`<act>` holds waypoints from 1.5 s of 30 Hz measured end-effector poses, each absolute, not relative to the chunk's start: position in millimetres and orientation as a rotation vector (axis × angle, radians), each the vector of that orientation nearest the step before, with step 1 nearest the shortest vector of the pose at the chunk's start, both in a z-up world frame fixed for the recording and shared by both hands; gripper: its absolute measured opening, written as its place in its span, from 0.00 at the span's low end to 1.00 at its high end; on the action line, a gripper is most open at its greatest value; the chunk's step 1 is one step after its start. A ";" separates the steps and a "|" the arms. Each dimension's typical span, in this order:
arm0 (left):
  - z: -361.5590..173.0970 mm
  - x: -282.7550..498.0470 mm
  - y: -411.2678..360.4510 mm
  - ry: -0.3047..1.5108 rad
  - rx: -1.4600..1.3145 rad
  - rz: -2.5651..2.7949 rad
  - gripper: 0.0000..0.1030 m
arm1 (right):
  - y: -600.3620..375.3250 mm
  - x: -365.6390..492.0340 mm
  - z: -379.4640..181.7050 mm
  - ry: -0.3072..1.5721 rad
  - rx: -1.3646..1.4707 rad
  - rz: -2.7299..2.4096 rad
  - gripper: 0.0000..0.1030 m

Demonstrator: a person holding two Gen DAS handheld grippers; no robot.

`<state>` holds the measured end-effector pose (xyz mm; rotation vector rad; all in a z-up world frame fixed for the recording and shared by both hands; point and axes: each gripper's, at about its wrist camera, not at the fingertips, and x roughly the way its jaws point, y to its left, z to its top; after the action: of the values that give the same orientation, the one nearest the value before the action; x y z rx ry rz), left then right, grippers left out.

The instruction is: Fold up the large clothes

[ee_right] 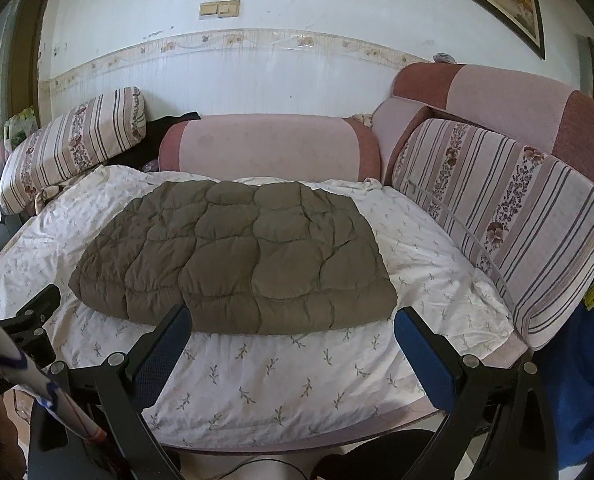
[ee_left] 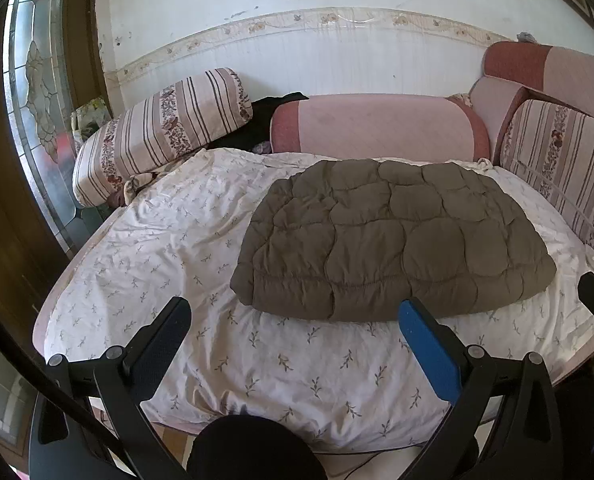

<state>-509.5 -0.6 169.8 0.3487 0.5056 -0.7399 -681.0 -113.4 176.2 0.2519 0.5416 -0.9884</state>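
The bed (ee_left: 257,360) fills the lower half of both views, its sheet giving a broad flat surface for folding. The jacket (ee_left: 393,240) lies centre-right in the left view, seemingly already a compact rectangle. Below it, the left gripper (ee_left: 293,316) and right gripper (ee_right: 293,320) hang wide apart and empty, clear of its near edge.
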 end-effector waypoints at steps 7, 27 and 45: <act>169.3 -509.9 -0.6 0.506 0.347 -0.738 1.00 | -113.8 -677.0 172.4 0.557 0.243 -0.988 1.00; 164.1 -510.7 1.5 0.495 0.354 -0.749 1.00 | -112.4 -674.9 170.8 0.559 0.225 -0.989 1.00; 165.1 -511.7 4.0 0.497 0.355 -0.756 1.00 | -111.7 -676.6 169.8 0.565 0.215 -0.986 1.00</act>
<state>-511.7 4.0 165.1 0.3555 0.4970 -0.7562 -676.6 -111.7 169.8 0.2154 0.5648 -0.9859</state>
